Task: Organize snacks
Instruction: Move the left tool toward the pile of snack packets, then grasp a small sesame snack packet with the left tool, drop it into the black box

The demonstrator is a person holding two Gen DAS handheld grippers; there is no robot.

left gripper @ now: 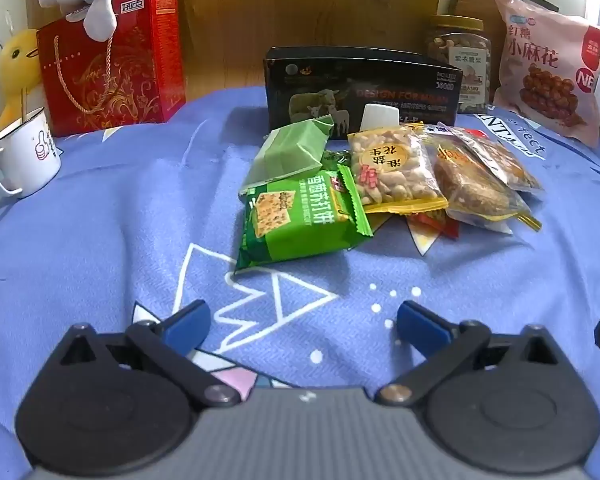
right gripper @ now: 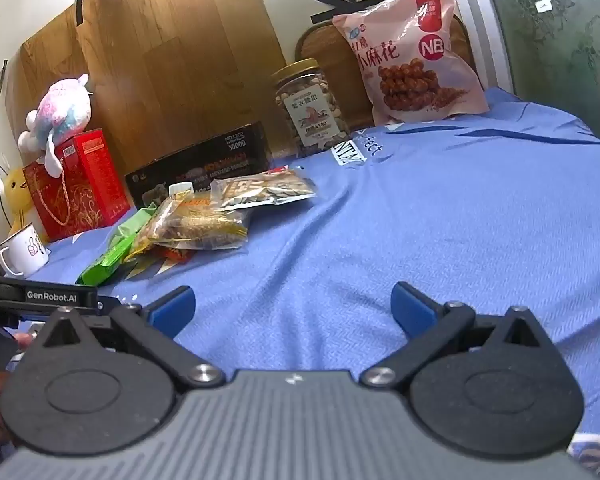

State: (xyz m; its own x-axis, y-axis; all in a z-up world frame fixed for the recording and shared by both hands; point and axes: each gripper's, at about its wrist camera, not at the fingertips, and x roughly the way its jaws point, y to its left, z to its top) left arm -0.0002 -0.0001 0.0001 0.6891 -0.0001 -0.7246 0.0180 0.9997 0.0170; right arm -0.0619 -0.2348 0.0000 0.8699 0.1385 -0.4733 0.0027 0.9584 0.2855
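The snacks lie in a loose overlapping heap toward the back edge of the blue cloth (left gripper: 100, 220), just in front of the black box (left gripper: 360, 80). Nearest the left gripper (left gripper: 302, 326) is the green cracker packet (left gripper: 300, 220), with a pale green packet (left gripper: 288, 152) leaning on its far end; beside it sit the peanut packet (left gripper: 392, 168) and two clear bars (left gripper: 476, 184), stacked partly on one another. The left gripper's fingers are spread wide and hold nothing — the same goes for the right gripper (right gripper: 292, 306), which hangs over bare cloth well apart from the heap.

These packets look light, crinkly and slippery, and the crackers probably crush easily. A gentle pinch on a crimped end seal — the cracker packet's near corner looks freest — seems safer than squeezing the middle. Lifting it may tip the pale green packet resting on it.
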